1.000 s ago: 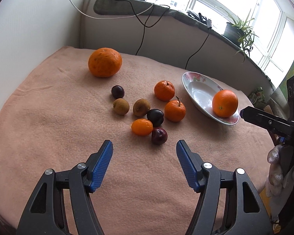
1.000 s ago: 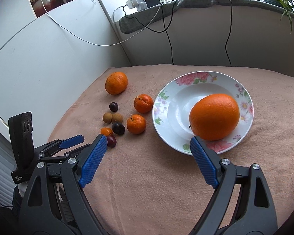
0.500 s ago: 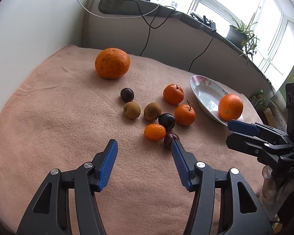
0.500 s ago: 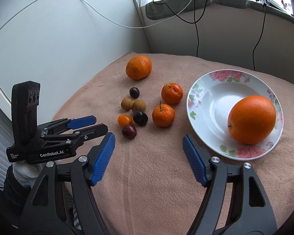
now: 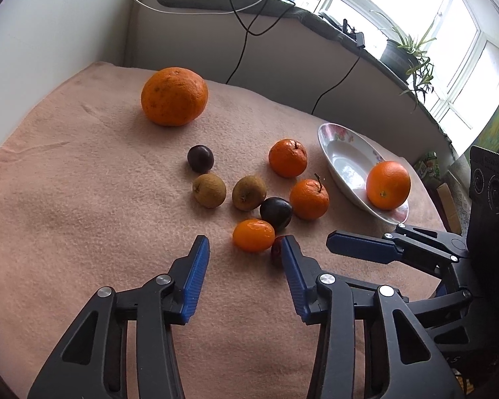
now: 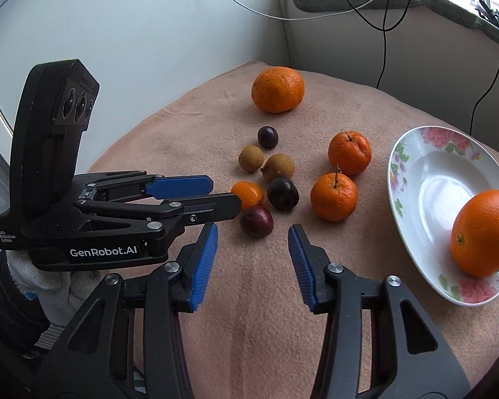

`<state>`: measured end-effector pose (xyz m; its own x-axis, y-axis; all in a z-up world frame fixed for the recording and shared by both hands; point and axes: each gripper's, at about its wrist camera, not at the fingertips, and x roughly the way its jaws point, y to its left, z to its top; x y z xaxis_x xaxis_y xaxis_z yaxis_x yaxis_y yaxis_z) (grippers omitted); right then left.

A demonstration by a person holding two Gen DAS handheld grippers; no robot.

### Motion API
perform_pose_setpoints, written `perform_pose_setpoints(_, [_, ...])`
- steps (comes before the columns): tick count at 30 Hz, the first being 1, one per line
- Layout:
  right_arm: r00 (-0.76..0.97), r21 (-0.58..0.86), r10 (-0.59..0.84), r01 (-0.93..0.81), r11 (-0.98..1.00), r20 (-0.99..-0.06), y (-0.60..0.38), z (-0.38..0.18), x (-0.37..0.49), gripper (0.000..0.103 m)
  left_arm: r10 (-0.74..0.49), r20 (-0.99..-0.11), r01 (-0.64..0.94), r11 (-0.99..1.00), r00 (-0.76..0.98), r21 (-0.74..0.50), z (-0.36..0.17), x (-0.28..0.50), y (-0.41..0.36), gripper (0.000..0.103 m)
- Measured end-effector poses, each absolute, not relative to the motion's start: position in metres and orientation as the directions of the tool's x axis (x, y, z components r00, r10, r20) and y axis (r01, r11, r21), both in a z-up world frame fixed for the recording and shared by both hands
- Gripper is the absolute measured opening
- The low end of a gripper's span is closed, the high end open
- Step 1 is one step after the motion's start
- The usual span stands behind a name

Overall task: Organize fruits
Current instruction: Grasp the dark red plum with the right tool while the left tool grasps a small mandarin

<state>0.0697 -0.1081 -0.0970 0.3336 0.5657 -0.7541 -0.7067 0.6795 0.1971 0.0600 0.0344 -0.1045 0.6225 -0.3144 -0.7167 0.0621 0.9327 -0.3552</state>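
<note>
Loose fruit lies on a pink cloth: a big orange (image 5: 174,96), two tangerines (image 5: 287,158) (image 5: 309,199), two dark plums (image 5: 200,158) (image 5: 276,212), two brown fruits (image 5: 209,190) (image 5: 249,193), a small orange fruit (image 5: 253,235) and a red plum (image 6: 256,221). Another orange (image 5: 387,184) rests in the flowered plate (image 5: 342,166). My left gripper (image 5: 244,241) hovers just short of the small orange fruit. Its jaws are closing with nothing between them. My right gripper (image 6: 252,229) faces the red plum, jaws closing too, and the plum lies just beyond its tips.
The pink cloth (image 5: 66,199) covers the table, which ends at a white wall on the left and a sill behind. Cables hang from the sill and a potted plant (image 5: 406,53) stands on it. A gloved hand (image 6: 50,286) holds the left gripper close beside the right one.
Both grippers' jaws have narrowed. The right gripper swung left, away from the plate and toward the fruit cluster. The left gripper crept closer to the small orange fruit.
</note>
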Motion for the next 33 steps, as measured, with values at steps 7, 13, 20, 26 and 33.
perform_pose_setpoints(7, [0.332,0.180,0.552,-0.712,0.679,-0.765,-0.101,-0.100,0.069,0.039,-0.340,-0.719,0.062,0.921,0.606,-0.383,-0.107,0.067,0.037,0.040])
perform_pose_setpoints(13, [0.329,0.168,0.540,-0.716,0.678,-0.775,-0.093,-0.102,0.068,0.035,-0.354,-0.723,0.077,0.919,0.593,-0.386,-0.107,0.073,0.034,0.035])
perform_pose_setpoints(20, [0.323,0.163,0.534,-0.720,0.675,-0.781,-0.088,-0.106,0.071,0.031,-0.357,-0.731,0.085,0.920,0.582,-0.382,-0.107,0.078,0.033,0.031])
perform_pose_setpoints(26, [0.332,0.141,0.518,-0.722,0.677,-0.788,-0.086,-0.109,0.070,0.026,-0.362,-0.731,0.089,0.919,0.578,-0.385,-0.106,0.078,0.033,0.027])
perform_pose_setpoints(33, [0.336,0.140,0.521,-0.723,0.677,-0.785,-0.087,-0.107,0.069,0.025,-0.359,-0.727,0.084,0.919,0.585,-0.386,-0.106,0.076,0.034,0.025])
